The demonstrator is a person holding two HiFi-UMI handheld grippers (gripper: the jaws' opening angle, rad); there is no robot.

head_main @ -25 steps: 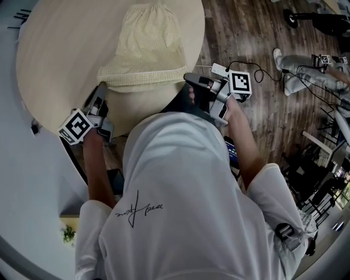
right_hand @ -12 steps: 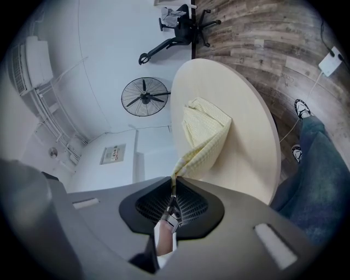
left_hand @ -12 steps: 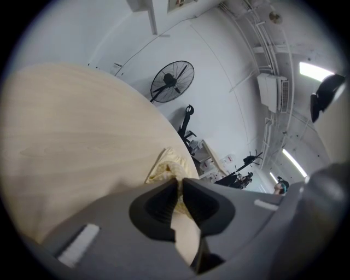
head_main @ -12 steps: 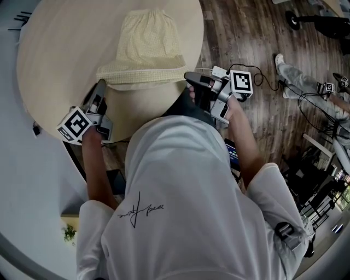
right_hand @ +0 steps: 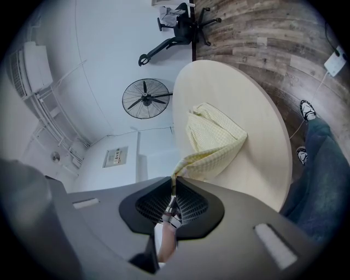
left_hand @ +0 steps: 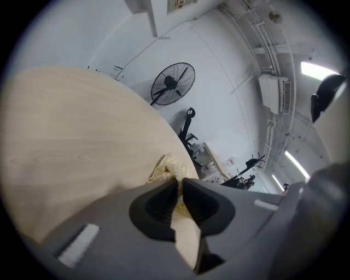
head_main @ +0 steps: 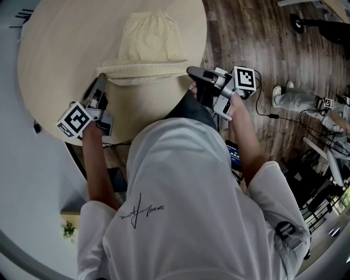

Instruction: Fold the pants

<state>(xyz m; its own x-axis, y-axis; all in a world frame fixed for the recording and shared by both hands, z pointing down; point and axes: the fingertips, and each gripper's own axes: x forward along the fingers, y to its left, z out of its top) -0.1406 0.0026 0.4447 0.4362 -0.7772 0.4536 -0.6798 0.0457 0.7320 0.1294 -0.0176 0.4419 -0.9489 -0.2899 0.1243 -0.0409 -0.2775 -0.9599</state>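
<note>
Pale yellow checked pants (head_main: 150,46) lie on a round light wooden table (head_main: 60,54), with a doubled band of cloth along their near edge. My left gripper (head_main: 100,83) is shut on the left end of that edge, and yellow cloth (left_hand: 167,167) bunches between its pads (left_hand: 188,199). My right gripper (head_main: 192,73) is shut on the right end. In the right gripper view the pants (right_hand: 210,136) stretch from its jaws back onto the table (right_hand: 262,158). The person's white-shirted torso hides the table's near rim.
Dark wood floor (head_main: 240,33) lies to the right of the table, with cables (head_main: 273,115) and another person's legs (head_main: 295,98) on it. A standing fan (left_hand: 172,85) and an office chair (right_hand: 180,16) stand beyond the table by the white wall.
Both grippers have carried the pants' near edge a little farther from the person across the table. The legs on the floor at the right have shifted.
</note>
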